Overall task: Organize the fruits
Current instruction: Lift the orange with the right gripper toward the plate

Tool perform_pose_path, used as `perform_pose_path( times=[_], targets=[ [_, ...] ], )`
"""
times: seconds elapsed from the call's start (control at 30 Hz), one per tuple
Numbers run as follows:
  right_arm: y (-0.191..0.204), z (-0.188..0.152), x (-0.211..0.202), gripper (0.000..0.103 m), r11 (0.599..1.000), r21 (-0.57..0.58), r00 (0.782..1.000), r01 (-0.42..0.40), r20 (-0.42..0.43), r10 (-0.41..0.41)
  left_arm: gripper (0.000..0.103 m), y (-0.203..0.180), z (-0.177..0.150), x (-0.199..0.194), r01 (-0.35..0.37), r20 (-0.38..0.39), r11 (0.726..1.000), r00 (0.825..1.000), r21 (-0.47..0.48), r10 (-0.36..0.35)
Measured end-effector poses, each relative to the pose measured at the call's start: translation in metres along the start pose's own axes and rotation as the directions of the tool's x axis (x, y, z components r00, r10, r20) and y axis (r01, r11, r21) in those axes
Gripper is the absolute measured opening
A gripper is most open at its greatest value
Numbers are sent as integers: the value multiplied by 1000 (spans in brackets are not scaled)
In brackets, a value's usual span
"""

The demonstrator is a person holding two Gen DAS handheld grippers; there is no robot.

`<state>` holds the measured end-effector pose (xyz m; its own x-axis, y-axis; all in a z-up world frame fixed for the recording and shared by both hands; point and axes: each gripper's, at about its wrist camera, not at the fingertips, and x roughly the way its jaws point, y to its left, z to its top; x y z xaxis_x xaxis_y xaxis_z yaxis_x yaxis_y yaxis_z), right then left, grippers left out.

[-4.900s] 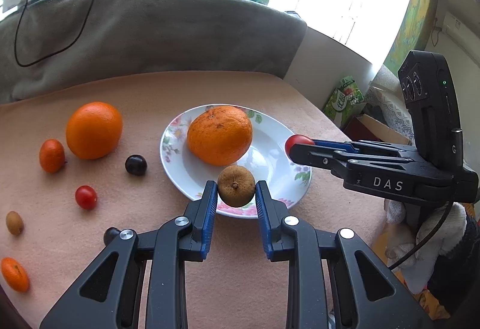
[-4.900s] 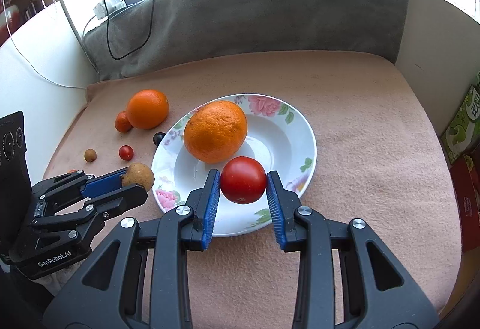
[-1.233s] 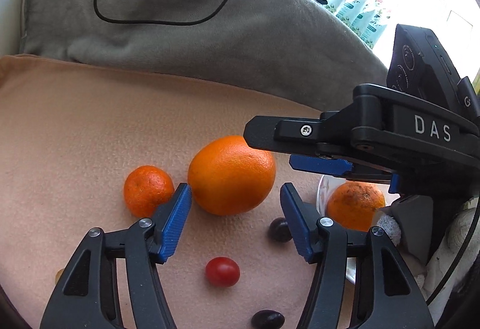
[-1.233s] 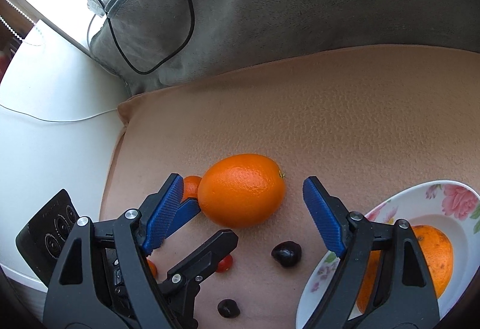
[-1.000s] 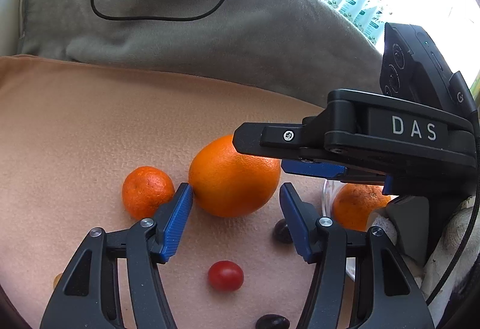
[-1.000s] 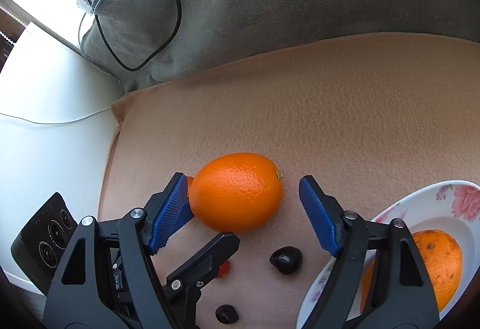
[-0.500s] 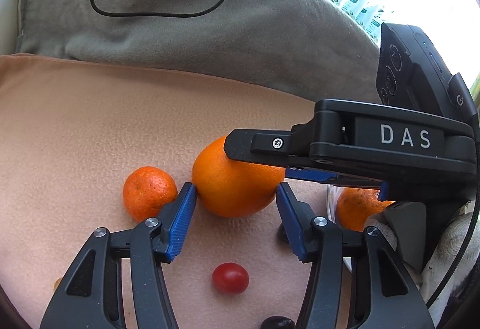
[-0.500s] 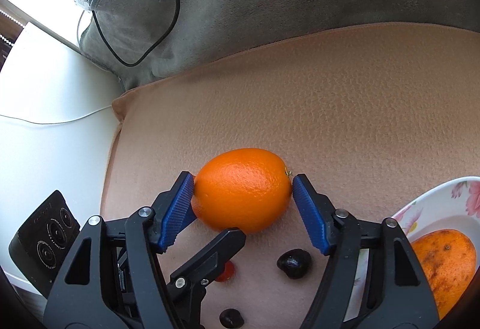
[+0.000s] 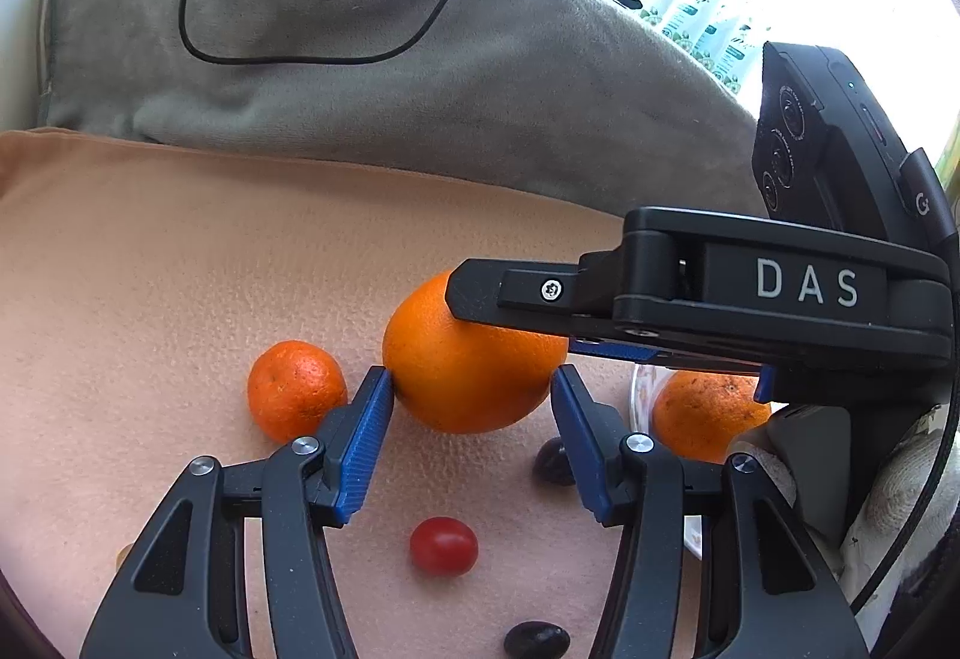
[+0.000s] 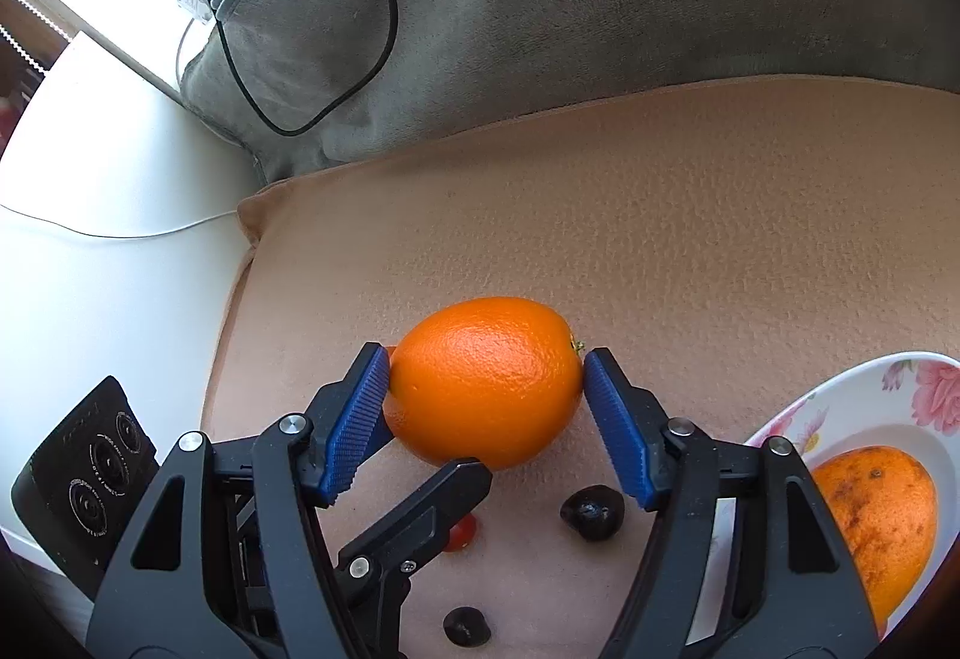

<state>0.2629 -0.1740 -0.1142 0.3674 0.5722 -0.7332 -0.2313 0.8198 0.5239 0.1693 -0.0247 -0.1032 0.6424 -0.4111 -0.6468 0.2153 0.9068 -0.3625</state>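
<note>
A large smooth orange (image 9: 468, 359) lies on the peach cloth. My left gripper (image 9: 474, 407) is open, its blue pads on either side of the orange's near part, the left pad touching. My right gripper (image 10: 486, 389) has both blue pads against the orange (image 10: 486, 377), around its sides. The right gripper's upper finger (image 9: 528, 293) crosses over the orange in the left wrist view. A rough mottled orange (image 10: 876, 515) lies in the floral plate (image 10: 852, 395) at the right.
A small mandarin (image 9: 295, 389) sits left of the orange. A cherry tomato (image 9: 444, 545) and two dark grapes (image 10: 591, 512) (image 10: 465, 626) lie in front. A grey blanket (image 9: 372, 89) with a black cable bounds the back. The cloth's left edge meets a white ledge (image 10: 102, 263).
Both grippers have moved forward onto the large orange and narrowed. The right gripper's pads now press its sides; a second ago they stood clear of it.
</note>
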Motion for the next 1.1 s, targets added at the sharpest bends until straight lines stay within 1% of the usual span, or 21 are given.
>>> perform_pose_path(
  times=[0.33, 0.6, 0.77, 1.1],
  targets=[
    [11, -8, -35, 70, 999, -31, 998, 7, 60, -5, 54, -15, -2, -25, 17, 47, 999, 999, 30, -18],
    [11, -22, -74, 70, 999, -38, 993, 24, 119, -19, 54, -46, -5, -44, 46, 72, 996, 996, 75, -52],
    [3, -35, -103, 70, 999, -30, 987, 33, 157, -28, 54, -72, -6, -45, 64, 85, 991, 994, 115, -74],
    [-29, -58, -148, 70, 997, 17, 974, 71, 214, -73, 54, -121, -11, -34, 127, 58, 974, 988, 186, -140]
  ],
)
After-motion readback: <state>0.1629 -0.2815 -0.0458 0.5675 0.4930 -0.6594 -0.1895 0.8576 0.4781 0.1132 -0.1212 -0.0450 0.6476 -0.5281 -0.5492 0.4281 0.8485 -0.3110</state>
